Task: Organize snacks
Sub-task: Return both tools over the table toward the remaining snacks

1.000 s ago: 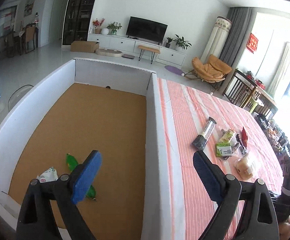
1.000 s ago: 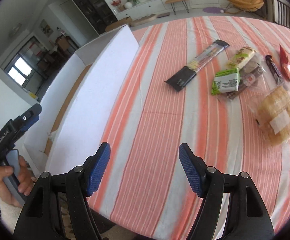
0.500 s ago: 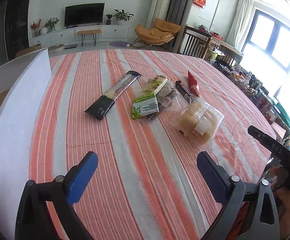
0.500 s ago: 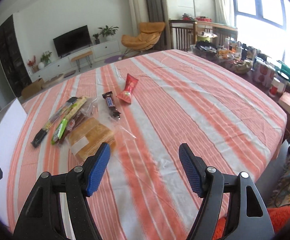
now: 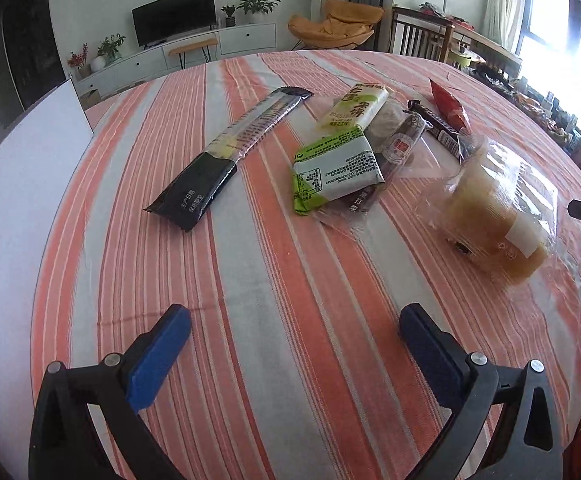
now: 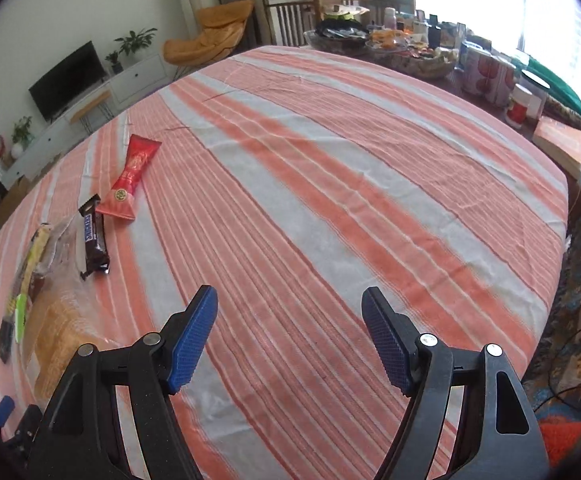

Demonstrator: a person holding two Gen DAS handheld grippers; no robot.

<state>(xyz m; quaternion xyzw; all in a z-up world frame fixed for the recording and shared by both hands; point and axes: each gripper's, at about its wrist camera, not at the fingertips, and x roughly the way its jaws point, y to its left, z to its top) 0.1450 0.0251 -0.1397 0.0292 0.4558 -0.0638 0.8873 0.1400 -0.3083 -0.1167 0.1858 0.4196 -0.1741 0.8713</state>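
Above striped tablecloth [image 5: 274,280], left hand-held gripper [image 5: 294,332] wide open, empty, right hand-held gripper [image 6: 290,320] likewise

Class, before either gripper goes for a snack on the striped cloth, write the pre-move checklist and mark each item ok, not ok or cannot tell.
1. Left gripper open, nothing between its fingers: ok.
2. Right gripper open and empty: ok.
3. Long black and clear snack packet lies alone, free of the pile: ok.
4. Green and white wrapped snack free of neighbours: not ok, it overlaps other packets.
5. White-walled box beside the cloth, room inside: cannot tell.
6. Red sachet lies flat, apart from the dark chocolate bar: ok.
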